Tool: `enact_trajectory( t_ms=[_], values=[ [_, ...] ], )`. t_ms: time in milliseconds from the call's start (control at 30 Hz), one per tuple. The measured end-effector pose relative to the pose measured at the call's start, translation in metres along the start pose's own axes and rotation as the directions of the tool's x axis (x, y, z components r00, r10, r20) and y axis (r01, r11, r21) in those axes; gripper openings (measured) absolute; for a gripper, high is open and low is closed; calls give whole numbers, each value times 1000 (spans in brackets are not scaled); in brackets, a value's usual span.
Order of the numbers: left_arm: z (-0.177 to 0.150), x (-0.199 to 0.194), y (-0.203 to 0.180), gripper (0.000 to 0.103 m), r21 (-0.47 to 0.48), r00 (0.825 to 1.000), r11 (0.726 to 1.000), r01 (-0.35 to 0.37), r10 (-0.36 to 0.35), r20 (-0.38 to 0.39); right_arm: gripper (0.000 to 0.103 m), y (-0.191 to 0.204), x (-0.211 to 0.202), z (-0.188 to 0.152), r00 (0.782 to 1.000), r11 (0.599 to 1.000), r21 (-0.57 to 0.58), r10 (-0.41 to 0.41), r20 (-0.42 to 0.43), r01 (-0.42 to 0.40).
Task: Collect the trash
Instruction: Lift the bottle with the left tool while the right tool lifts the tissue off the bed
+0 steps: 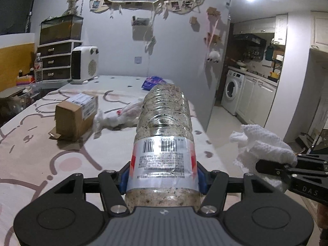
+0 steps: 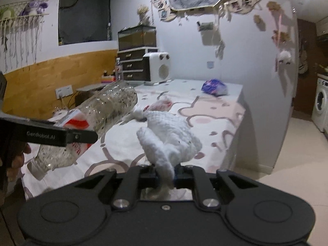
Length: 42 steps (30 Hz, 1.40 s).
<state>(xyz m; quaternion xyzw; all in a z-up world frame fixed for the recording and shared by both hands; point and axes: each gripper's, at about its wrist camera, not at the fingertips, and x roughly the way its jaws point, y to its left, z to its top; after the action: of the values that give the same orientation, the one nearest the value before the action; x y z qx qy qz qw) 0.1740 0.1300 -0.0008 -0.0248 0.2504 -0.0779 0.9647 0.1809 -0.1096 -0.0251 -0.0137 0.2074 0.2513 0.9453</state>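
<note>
My left gripper [image 1: 163, 176] is shut on a dirty clear plastic bottle [image 1: 164, 127] with a white and red label, held in the air above the table edge. The bottle also shows in the right wrist view [image 2: 110, 106], base up, cap down. My right gripper [image 2: 165, 177] is shut on a crumpled white paper towel [image 2: 170, 135], also held in the air; the towel shows in the left wrist view [image 1: 264, 143] at the right. On the table lie a cardboard box [image 1: 75, 114], a crumpled white plastic bag [image 1: 121, 116] and a purple wrapper [image 1: 152, 82].
The table [image 1: 51, 160] has a pink bear-pattern cloth. At its far end stand a white heater [image 1: 85, 64], a drawer unit [image 1: 55, 61] with a fish tank on top, and a water bottle [image 1: 38, 67]. A kitchen with a washing machine [image 1: 232, 91] lies to the right.
</note>
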Motion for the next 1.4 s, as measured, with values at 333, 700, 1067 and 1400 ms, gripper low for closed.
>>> enact_trajectory(
  t_ms=[333, 700, 1067, 1400],
  values=[
    [-4, -7, -53, 61, 18, 997, 997, 74, -74, 7, 13, -31, -49, -8, 995, 995, 41, -89, 42, 87],
    [-14, 7, -125, 61, 52, 987, 985, 162, -162, -10, 13, -80, -103, -31, 977, 976, 86, -207, 48, 202],
    [-34, 34, -187, 61, 64, 971, 969, 237, -234, -58, 13, -129, -133, -67, 956, 944, 159, -294, 6, 290],
    [-62, 81, -230, 61, 58, 957, 963, 264, -254, -140, 13, -168, -130, -106, 937, 909, 228, -344, -59, 348]
  ],
)
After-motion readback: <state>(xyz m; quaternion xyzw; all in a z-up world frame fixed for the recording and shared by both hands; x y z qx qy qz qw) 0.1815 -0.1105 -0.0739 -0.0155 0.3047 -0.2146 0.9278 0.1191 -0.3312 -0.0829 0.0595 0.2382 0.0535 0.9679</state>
